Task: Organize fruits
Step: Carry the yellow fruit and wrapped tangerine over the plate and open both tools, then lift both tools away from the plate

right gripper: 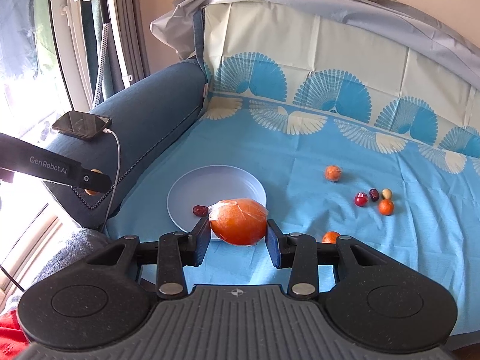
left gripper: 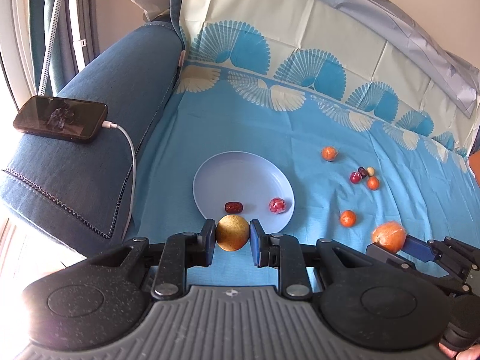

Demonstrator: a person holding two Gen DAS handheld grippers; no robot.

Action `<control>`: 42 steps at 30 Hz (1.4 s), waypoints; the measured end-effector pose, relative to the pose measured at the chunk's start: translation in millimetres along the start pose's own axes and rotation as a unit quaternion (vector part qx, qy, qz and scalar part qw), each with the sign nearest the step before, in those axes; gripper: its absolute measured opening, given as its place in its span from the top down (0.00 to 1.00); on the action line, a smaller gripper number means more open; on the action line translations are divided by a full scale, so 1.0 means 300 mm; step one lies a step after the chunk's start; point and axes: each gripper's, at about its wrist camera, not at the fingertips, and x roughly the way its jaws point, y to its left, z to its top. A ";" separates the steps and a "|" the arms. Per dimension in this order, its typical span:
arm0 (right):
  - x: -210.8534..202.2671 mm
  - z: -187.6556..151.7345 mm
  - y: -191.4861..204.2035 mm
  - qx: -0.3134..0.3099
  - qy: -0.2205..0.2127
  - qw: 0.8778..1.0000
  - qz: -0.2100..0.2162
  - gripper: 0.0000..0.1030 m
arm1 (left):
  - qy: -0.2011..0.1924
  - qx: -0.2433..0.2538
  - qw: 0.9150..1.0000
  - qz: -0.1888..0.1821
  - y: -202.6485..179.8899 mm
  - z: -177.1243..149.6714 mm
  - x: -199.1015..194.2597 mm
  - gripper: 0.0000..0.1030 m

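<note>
**Both grippers loaded, carrying fruit to the plate**

Step in hand: transport. The left gripper has its jaws clamped on a round yellow fruit, held at the near rim of the plate. The right gripper has its jaws clamped on a large wrapped orange, also over the plate's near edge in its own view; in the left view it sits well to the right of the plate.

Plate contents: a date near-left, a wrapped red fruit near-right. The far half is bare.

Still loose on the blue cloth, right of the plate: a small orange nearest, a cluster of four small fruits further off, and another orange farthest.

Judgement: task roughly a third done. The next move calls for bringing each fruit over bare plate, low, then parting the jaws. Both fruits are round and may roll, so release close to the surface and clear of the date and red fruit. The grippers should take turns to avoid colliding.
</note>
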 end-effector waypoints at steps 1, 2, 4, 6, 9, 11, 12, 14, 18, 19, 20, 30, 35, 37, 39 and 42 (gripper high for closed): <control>0.016 0.006 0.001 0.000 0.002 1.000 0.001 0.60 | 0.000 0.000 1.000 -0.001 0.000 0.012 0.014 0.75; 0.032 0.011 0.002 0.000 0.004 1.000 0.002 0.60 | 0.001 0.001 1.000 -0.002 -0.001 0.025 0.030 0.75; 0.067 0.020 0.005 0.000 0.009 1.000 0.004 0.60 | 0.003 0.003 1.000 -0.002 -0.002 0.047 0.065 0.75; 0.108 0.028 0.008 -0.001 0.014 1.000 0.004 0.60 | 0.007 0.006 1.000 -0.002 -0.003 0.070 0.110 0.75; 0.179 0.039 0.009 -0.002 0.023 1.000 0.004 0.60 | 0.018 0.015 1.000 -0.004 -0.007 0.095 0.189 0.75; 0.234 0.043 0.008 -0.005 0.032 0.999 0.004 0.60 | 0.029 0.021 0.999 -0.004 -0.012 0.107 0.254 0.75; 0.265 0.041 0.006 -0.006 0.037 0.999 0.004 0.60 | 0.035 0.025 0.999 0.000 -0.015 0.112 0.289 0.75; 0.329 0.037 0.004 -0.005 0.052 0.999 0.004 0.60 | 0.053 0.027 0.998 0.005 -0.015 0.122 0.365 0.75; 0.452 0.023 0.000 -0.011 0.075 0.997 0.012 0.60 | 0.076 0.035 0.996 0.014 -0.010 0.136 0.499 0.75; 0.481 0.019 -0.004 -0.013 0.080 0.997 0.014 0.60 | 0.080 0.037 0.996 0.018 -0.009 0.139 0.525 0.75; 0.510 0.016 -0.007 -0.015 0.086 0.996 0.016 0.60 | 0.084 0.040 0.995 0.020 -0.007 0.142 0.557 0.75; 0.719 -0.003 -0.018 -0.030 0.127 0.991 0.023 0.59 | 0.119 0.050 0.991 0.036 0.030 0.144 0.770 0.74; 0.756 0.024 -0.010 -0.034 0.127 0.991 0.036 0.50 | 0.092 0.060 0.993 0.047 0.037 0.164 0.766 0.11; 0.728 0.045 -0.008 -0.041 0.109 0.993 0.032 0.33 | 0.061 0.055 0.995 0.049 0.039 0.174 0.712 0.00; 0.682 0.060 -0.011 -0.052 0.100 0.993 0.027 0.22 | 0.059 0.060 0.996 0.042 0.038 0.180 0.658 0.00; 0.574 0.063 -0.020 -0.050 0.095 0.994 0.027 0.12 | 0.060 0.053 0.996 0.048 0.044 0.152 0.553 0.00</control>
